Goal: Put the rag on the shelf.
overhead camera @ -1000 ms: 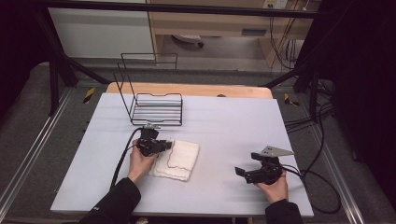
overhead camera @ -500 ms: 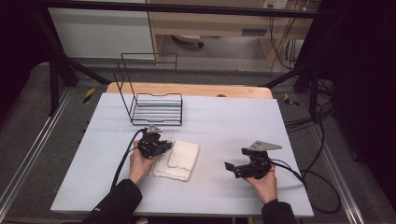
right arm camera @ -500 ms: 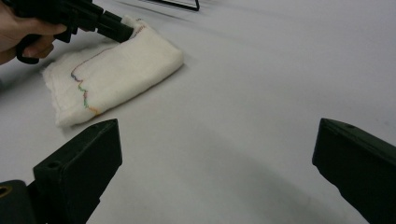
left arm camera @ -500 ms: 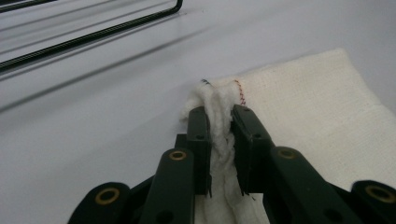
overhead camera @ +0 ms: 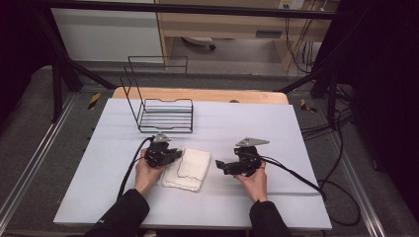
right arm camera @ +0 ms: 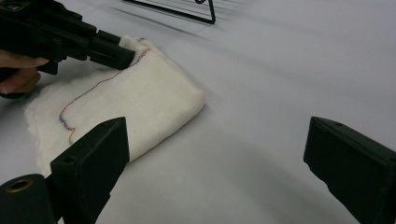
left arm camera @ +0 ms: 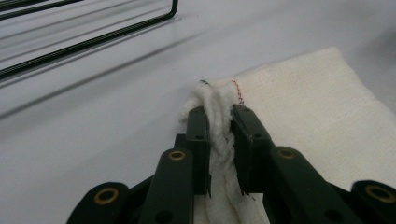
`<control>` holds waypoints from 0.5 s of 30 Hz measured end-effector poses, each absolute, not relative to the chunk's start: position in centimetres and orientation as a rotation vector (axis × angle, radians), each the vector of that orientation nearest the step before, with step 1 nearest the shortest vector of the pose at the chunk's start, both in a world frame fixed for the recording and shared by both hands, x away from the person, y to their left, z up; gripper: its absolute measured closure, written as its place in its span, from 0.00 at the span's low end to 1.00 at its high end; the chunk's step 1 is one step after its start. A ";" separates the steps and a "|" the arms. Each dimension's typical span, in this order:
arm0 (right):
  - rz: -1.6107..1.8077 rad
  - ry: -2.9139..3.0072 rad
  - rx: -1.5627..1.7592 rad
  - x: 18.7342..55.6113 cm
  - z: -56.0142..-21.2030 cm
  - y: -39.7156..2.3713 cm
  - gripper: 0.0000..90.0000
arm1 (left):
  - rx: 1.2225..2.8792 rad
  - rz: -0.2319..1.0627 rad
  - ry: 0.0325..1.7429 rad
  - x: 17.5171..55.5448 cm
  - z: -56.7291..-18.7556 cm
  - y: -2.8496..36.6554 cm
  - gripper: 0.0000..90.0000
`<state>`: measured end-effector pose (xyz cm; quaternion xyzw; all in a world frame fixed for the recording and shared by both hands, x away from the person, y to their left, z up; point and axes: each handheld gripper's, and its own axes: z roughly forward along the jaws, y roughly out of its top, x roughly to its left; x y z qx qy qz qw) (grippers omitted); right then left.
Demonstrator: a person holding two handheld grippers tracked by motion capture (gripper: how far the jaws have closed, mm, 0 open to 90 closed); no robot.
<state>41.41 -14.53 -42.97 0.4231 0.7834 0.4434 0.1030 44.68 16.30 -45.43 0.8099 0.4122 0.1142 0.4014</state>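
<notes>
A folded white cloth [overhead camera: 190, 169] with a coloured stitched hem lies on the pale table [overhead camera: 247, 123]. My left gripper [overhead camera: 178, 154] is at the cloth's far left corner. In the left gripper view it [left arm camera: 218, 119] is shut on a bunched fold of the cloth [left arm camera: 317, 102]. My right gripper [overhead camera: 221, 167] sits just right of the cloth, open, with its jaws pointing left. In the right gripper view it [right arm camera: 217, 140] stands wide apart over bare table, with the cloth [right arm camera: 140, 102] ahead on the left and the left gripper [right arm camera: 128, 53] pinching its far corner.
A black wire rack [overhead camera: 163, 111] stands on the table behind the cloth, and shows as bars [left arm camera: 93, 42] in the left gripper view. Cables trail from both grippers toward the table's front and right. A wooden board edge [overhead camera: 207, 94] runs along the table's back.
My right gripper has moved left across the table, from near the right front to just beside the cloth. The left gripper has stayed shut on the cloth's corner.
</notes>
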 end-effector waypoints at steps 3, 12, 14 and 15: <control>1.284 2.314 1.259 42.3 -43.3 -13.1 0.16 | 2.050 0.297 1.048 44.6 -45.4 16.2 0.86; 1.277 2.339 1.292 43.5 -43.9 -10.8 0.32 | 2.063 0.326 1.052 44.4 -45.3 16.0 0.85; 1.271 2.342 1.310 43.7 -44.1 -10.6 0.36 | 2.084 0.357 1.041 44.3 -45.2 15.7 0.85; 1.246 2.357 1.298 43.9 -44.2 -10.3 0.37 | 2.091 0.371 1.039 44.2 -45.1 15.6 0.85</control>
